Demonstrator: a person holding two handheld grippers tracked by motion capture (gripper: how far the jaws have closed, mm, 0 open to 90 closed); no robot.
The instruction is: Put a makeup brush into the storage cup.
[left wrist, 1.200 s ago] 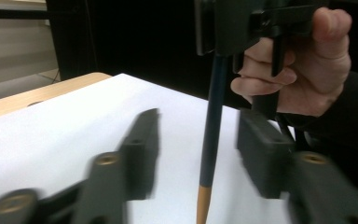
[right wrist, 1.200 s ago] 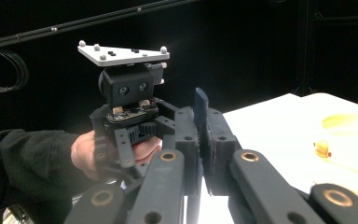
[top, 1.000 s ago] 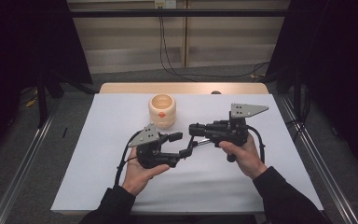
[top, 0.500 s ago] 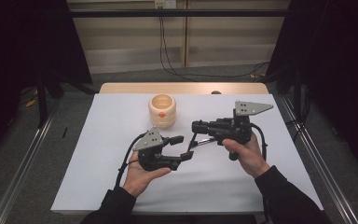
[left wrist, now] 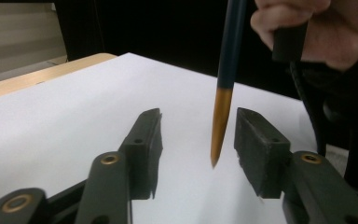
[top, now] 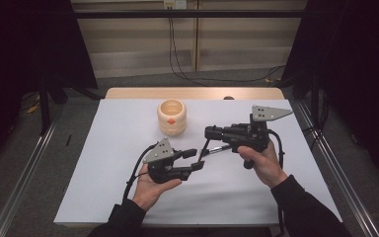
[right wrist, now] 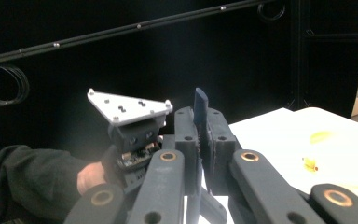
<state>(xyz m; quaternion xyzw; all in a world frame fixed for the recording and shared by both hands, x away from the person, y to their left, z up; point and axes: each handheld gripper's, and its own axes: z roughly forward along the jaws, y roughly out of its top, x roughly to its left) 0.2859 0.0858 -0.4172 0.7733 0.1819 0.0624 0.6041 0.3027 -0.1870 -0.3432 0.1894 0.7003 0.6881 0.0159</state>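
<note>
Left hand (top: 150,190) low at 7 o'clock of the white sheet (top: 103,163), gripping left gripper (top: 193,161). Jaws part-spread, just been closing, clamped on nothing. Left gripper view: pen (left wrist: 223,100) tip hangs btwn the two pads (left wrist: 256,144), nearer the right-hand one, a gap on both sides, no contact.

Pen's long axis, high view: slants from 2 o'clock down to 8 o'clock, thin dark shaft (top: 206,148) running from right gripper's jaws to left gripper's jaws. Left gripper view: dark blue barrel up top, orange-gold tip pointing down at the sheet, slight tilt, tip hovering above paper.

Cup (top: 171,116), tan w/ orange mark, upright at 11 o'clock of the pen, well apart from both grippers.

Right gripper (top: 212,132) at 3 o'clock of centre, held by right hand (top: 260,160), jaws pointing to 9 o'clock. Right gripper view: jaws clenched on pen's blue upper end (right wrist: 200,112), end poking up past the pads.

Room: wide bare sheet to 9 o'clock, also toward 6 o'clock near edge. Sheet's far edge meets wooden table (top: 128,93) strip at 12 o'clock. Right edge near the right forearm. Floor rails (top: 19,173) flank both sides.
</note>
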